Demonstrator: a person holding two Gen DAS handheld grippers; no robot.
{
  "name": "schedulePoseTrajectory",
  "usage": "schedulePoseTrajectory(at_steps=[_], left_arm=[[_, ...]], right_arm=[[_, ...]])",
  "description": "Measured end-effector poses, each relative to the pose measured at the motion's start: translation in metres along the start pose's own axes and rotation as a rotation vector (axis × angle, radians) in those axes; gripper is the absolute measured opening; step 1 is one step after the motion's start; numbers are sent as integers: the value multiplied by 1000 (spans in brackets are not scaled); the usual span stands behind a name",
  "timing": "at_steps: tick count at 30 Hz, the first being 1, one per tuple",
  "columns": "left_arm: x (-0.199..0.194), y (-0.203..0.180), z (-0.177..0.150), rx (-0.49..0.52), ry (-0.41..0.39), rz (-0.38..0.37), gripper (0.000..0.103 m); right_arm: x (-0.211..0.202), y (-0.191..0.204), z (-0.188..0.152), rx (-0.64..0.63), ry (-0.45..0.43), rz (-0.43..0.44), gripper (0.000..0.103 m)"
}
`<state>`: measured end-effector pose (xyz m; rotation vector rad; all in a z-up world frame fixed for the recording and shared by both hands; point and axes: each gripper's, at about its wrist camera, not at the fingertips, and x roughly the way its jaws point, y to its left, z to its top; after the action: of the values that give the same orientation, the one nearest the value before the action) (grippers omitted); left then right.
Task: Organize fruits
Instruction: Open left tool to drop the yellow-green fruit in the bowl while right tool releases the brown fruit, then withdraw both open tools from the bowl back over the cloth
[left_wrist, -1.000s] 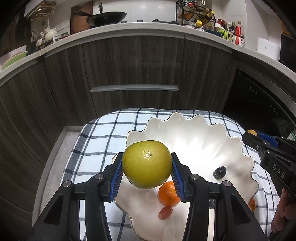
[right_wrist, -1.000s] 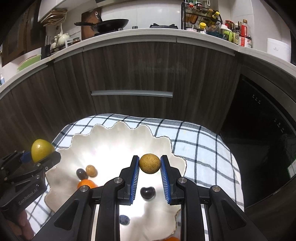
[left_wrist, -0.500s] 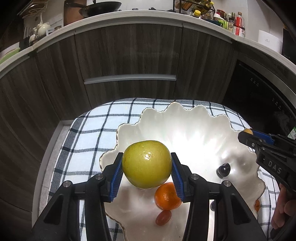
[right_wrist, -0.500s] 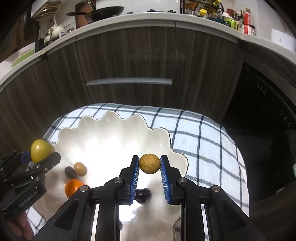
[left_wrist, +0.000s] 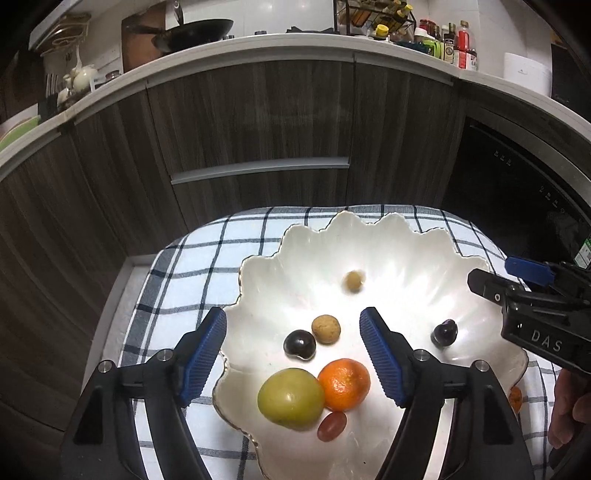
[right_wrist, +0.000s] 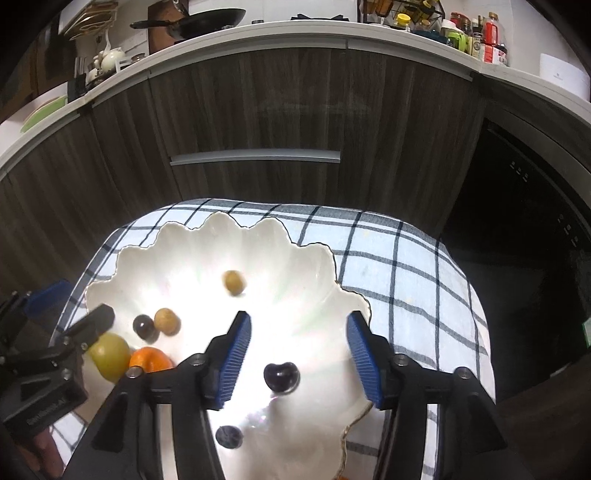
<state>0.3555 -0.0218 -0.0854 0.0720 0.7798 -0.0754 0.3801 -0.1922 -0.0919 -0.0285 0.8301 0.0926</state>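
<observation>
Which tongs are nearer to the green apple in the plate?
Left. The left tongs stand open right over the green apple, which lies just below their tips. The right tongs are open farther across the white plate, over a dark cherry.

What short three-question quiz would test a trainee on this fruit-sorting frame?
1. True or false: the green apple is clamped in the left gripper.
2. Which fruit touches the apple? A) dark cherry B) mandarin C) blueberry
3. Fill in: both grippers stand ____ over the white scalloped dish.

Key:
1. False. The apple lies in the dish, and the left gripper's jaws have just opened with nothing between them.
2. B.
3. Open. The right gripper has also just been opening, and the small tan fruit lies free in the dish.
</observation>
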Motion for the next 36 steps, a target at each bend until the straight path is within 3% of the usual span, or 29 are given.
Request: schedulePoseTrajectory(at_steps=[4,10,33,36], left_arm=[[-10,0,1,-2,-20,12,91],[-25,-3,0,-10,-37,18,97],[-94,-7,-15,-48,-95,35,101],[-103,-10,-18,-55,-103,42,101]], right_arm=[[-8,-3,-1,10,-17,-17,69],[-26,-5,-2,7,-42,-28,69],[-95,-2,-19,26,-115,-33,69],[-103,-4,-24,31,-127,-33,79]])
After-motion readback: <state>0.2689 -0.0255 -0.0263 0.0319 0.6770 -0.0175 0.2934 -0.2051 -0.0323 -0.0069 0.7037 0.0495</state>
